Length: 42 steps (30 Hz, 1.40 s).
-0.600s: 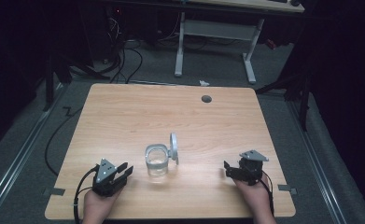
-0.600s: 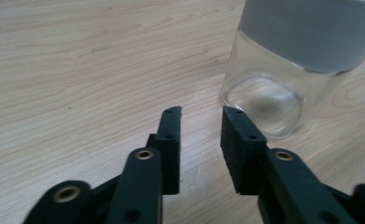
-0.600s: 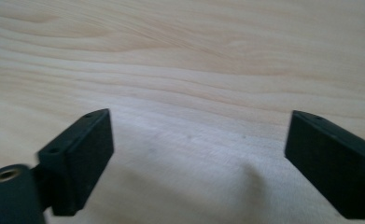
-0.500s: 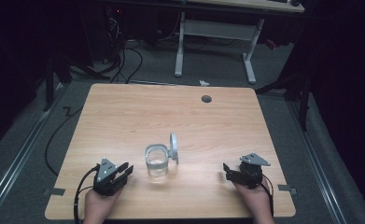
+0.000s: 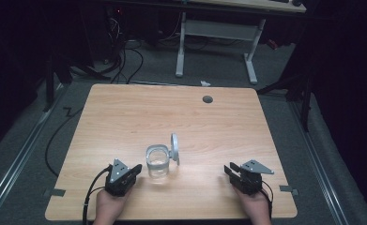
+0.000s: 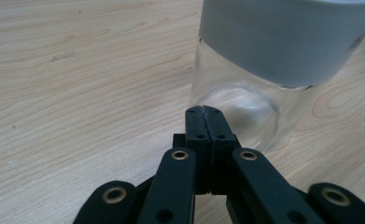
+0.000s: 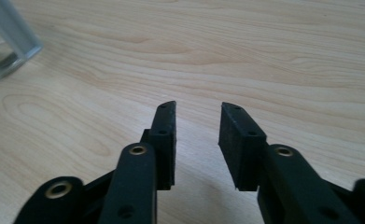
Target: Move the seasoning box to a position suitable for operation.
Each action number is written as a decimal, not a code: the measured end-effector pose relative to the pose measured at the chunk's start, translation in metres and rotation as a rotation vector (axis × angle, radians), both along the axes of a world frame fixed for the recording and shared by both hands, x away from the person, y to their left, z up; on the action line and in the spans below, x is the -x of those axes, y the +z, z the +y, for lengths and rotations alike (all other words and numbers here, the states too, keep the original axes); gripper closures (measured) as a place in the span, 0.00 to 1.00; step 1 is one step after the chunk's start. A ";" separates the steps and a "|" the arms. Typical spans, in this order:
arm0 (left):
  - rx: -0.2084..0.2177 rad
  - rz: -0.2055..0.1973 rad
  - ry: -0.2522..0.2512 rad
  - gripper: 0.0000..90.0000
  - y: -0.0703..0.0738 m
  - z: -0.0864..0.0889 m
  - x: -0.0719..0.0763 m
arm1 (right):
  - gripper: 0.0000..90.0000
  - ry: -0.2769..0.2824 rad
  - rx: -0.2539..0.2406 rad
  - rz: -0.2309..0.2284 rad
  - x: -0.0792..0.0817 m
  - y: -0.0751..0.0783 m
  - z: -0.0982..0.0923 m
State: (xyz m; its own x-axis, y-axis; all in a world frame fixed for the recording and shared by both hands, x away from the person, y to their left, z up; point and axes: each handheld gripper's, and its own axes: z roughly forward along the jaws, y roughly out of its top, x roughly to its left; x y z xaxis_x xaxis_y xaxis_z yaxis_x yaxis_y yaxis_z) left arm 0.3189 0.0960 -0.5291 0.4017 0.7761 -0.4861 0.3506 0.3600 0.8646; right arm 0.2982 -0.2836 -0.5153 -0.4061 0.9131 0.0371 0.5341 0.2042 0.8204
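A clear glass jar [image 5: 156,164] stands near the front middle of the wooden table [image 5: 125,112]. Its grey hinged lid [image 5: 174,147] is flipped up at the jar's right. My left gripper [image 5: 136,168] rests on the table just left of the jar, jaws shut with nothing between them. In the left gripper view the closed tips [image 6: 203,111] point at the jar's base [image 6: 245,107], a short gap away. My right gripper [image 5: 230,168] lies at the front right, well clear of the jar. Its jaws [image 7: 198,109] stand open over bare wood, and the jar's corner [image 7: 5,44] shows at the far left.
A round grey cable hole [image 5: 207,99] sits near the table's far right edge. Behind the table stand the white legs of another desk [image 5: 181,47]. Cables [image 5: 120,56] trail on the dark floor at the back left. Wide bare wood lies beyond the jar.
My left gripper has edged right, closer to the jar. The right gripper has slipped slightly back toward the front edge. The jar and lid have not moved.
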 end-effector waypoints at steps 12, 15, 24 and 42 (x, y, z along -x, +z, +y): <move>-0.015 -0.007 -0.008 1.00 -0.003 -0.015 0.003 | 0.93 0.084 0.010 0.017 -0.001 -0.005 0.007; -0.030 -0.008 -0.007 1.00 -0.004 -0.016 0.003 | 0.93 0.091 0.010 0.013 -0.001 -0.005 0.006; -0.031 -0.007 -0.031 1.00 -0.004 -0.021 0.010 | 0.95 0.121 0.013 0.002 0.000 -0.004 0.006; -0.062 -0.009 -0.152 1.00 -0.005 -0.059 0.029 | 0.93 0.122 -0.006 0.022 -0.002 -0.008 0.004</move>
State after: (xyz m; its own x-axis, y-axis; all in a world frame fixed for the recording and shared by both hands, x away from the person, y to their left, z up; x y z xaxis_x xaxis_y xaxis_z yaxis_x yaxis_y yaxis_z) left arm 0.2901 0.0371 -0.5342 0.5210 0.7346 -0.4347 0.3889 0.2490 0.8870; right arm 0.2999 -0.2797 -0.5237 -0.5133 0.8566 0.0527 0.5234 0.2638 0.8102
